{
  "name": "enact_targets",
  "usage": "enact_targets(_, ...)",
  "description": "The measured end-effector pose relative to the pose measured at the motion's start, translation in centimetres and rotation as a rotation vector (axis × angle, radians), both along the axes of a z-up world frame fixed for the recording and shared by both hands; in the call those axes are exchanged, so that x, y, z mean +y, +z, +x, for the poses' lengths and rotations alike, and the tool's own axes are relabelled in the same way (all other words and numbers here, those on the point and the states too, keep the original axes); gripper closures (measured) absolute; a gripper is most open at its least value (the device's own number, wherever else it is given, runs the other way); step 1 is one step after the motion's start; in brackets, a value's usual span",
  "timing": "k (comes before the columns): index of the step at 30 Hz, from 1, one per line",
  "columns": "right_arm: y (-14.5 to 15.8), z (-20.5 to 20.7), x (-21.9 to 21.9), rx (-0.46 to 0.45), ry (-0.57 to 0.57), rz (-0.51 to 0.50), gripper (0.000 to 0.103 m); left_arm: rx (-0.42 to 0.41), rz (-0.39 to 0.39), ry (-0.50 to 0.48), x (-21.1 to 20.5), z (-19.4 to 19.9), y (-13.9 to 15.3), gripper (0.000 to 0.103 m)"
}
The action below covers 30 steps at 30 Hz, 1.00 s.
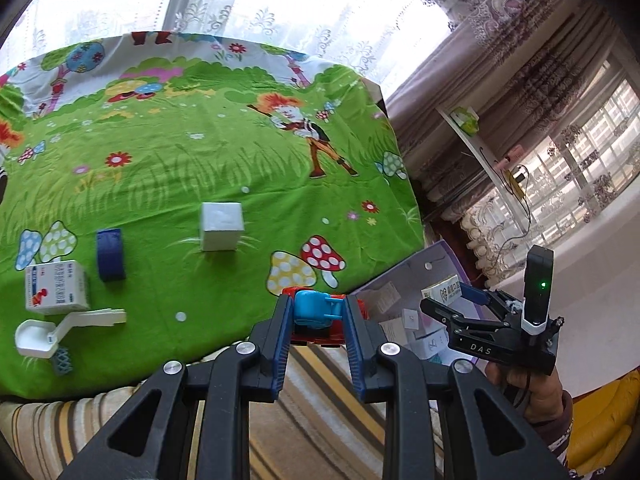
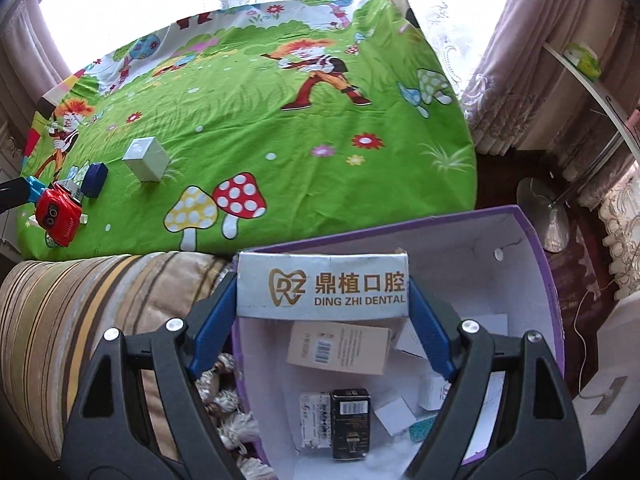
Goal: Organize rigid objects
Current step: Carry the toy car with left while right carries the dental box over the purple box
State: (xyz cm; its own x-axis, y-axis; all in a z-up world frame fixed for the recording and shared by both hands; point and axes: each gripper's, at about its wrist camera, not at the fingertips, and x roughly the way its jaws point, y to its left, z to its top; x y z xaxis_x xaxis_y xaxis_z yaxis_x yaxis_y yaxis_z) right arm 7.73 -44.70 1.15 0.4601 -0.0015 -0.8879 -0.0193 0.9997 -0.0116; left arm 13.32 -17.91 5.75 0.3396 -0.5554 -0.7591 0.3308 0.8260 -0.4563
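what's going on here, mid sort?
A person is clearing small items off the green cartoon cloth into a purple box beside it, a handheld gripper in each hand. The left gripper is clamped on a red and blue toy car. The right gripper holds a dental carton above the open box, which already has several cartons in it. Left on the cloth: a white cube, a blue case, a medicine box and a white scoop.

Bright lace-curtained window (image 1: 248, 4), perhaps striped sofa (image 2: 80, 312)
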Motion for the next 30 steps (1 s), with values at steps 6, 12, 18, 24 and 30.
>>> enact_targets(6, -0.8, -1.9, -3.8, 0.011, -0.077, 0.006, 0.019, 0.053, 0.008, -0.111, -6.0, -0.3, -1.7, 0.076)
enact_targets(12, -1.3, -3.6, -7.6, -0.001, -0.171, 0.013, 0.019, 0.112, 0.024, -0.203, -11.3, -0.2, -3.8, 0.077)
enact_targets(18, -2.3, -4.9, -10.3, 0.012, -0.23, 0.007, 0.019, 0.146, 0.06, -0.279, -17.0, 0.6, -5.6, 0.077)
enact_targets(24, -3.2, -5.8, -12.3, 0.021, -0.274, -0.037, 0.019, 0.146, 0.075, -0.326, -22.8, 2.1, -7.2, 0.077)
enact_targets(30, -4.3, -6.3, -14.1, 0.036, -0.315, -0.036, 0.019, 0.167, 0.07, -0.344, -27.8, 3.5, -9.2, 0.077)
